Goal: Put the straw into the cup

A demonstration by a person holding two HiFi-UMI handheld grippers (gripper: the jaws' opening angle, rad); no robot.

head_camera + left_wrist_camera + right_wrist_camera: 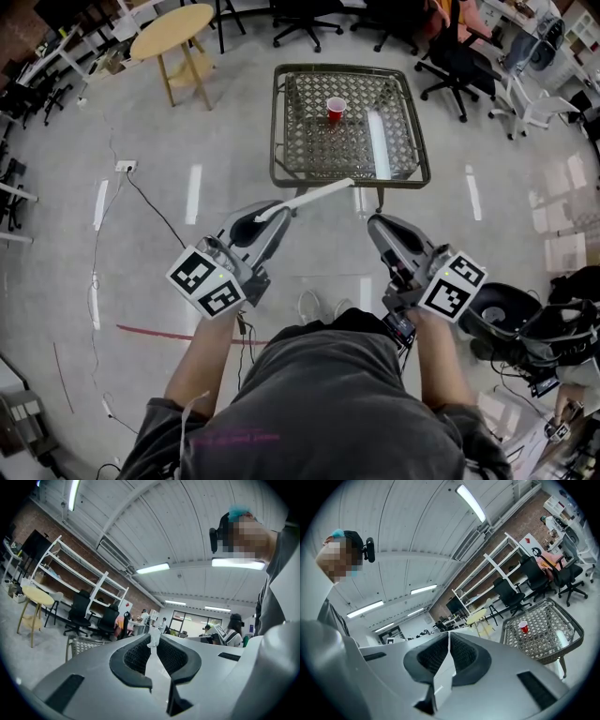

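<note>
One mesh worktop (309,179) stands well ahead of the person, whose left claw (281,208) pinches the white straw (319,194) aimed toward it, apparently for carrying, the right claw (375,222) pressed together empty, the red cup (336,109) upright there.

No word, number or brand can be read anywhere. The cube (206,279) on the left hand-held gripper (278,211) and the cube (453,287) on the right hand-held gripper (375,223) bear black-and-white square markers, patterns only, no letters. A faint pink print (234,437) on the person's grey shirt (328,394), nearest in the head view, is too blurred to read. On the far right in the right gripper view, a white panel (530,545) carries a red diamond mark without legible writing.
</note>
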